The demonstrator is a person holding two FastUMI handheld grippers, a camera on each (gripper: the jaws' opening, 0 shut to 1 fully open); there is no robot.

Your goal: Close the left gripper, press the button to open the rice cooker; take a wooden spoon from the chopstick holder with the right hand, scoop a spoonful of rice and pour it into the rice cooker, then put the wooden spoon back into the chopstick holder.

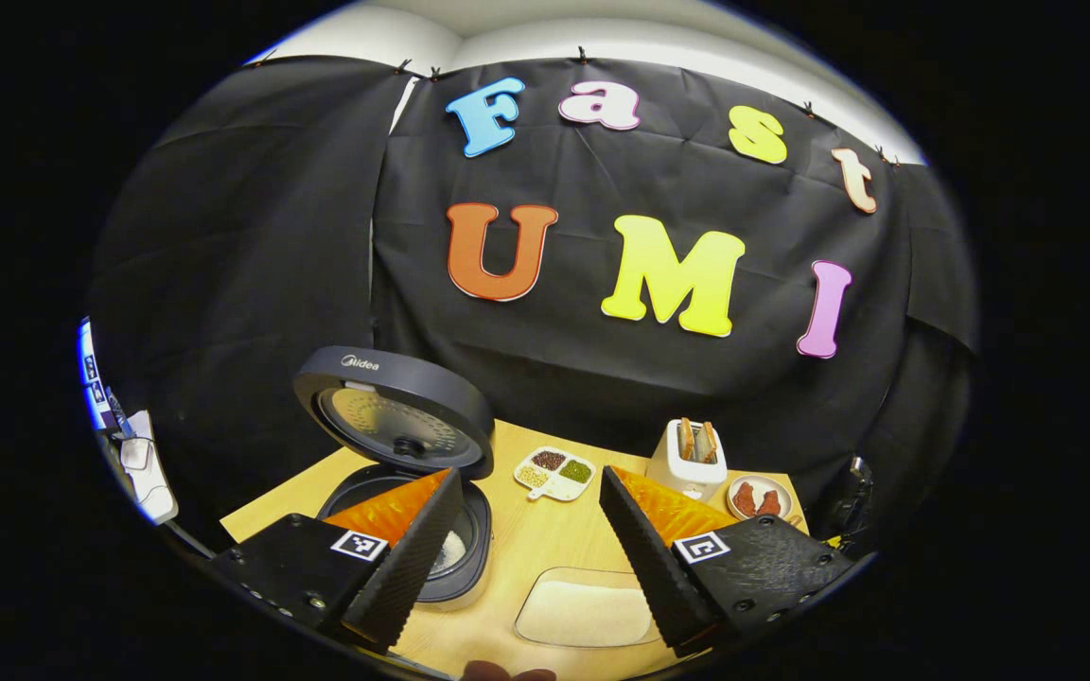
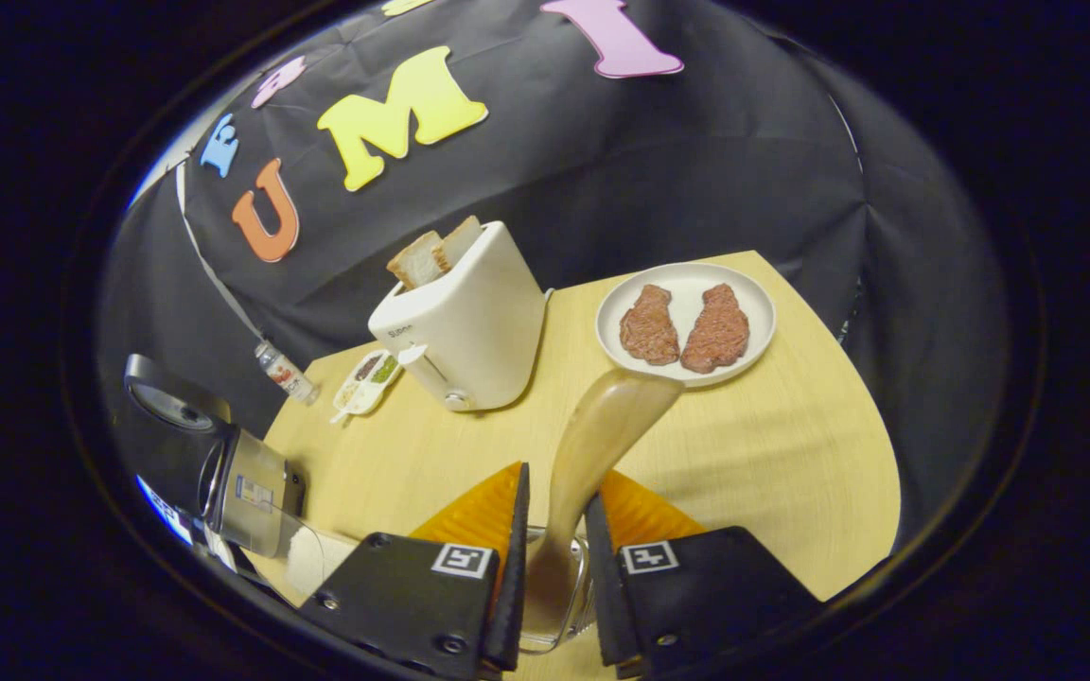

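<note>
The rice cooker [image 1: 469, 567] stands open on the wooden table, its lid [image 1: 394, 421] tipped up and some white rice lying in the pot. My left gripper [image 1: 531, 482] hovers above the table with its fingers spread wide, open and holding nothing. A shallow tray of rice [image 1: 588, 610] lies just under it. In the right gripper view, the wooden spoon [image 2: 606, 416] rises bowl-up between my fingers, and my right gripper [image 2: 554, 515] is shut on its handle. The handle's lower end sits inside the metal chopstick holder [image 2: 585, 567]. The cooker [image 2: 247, 487] appears at far left.
A white toaster [image 2: 465, 322] with bread slices stands mid-table, and a plate [image 2: 687, 284] with two pieces of meat lies to its right. A divided dish of beans [image 1: 554, 470] sits near the back wall. A small bottle [image 2: 285, 374] is beside it.
</note>
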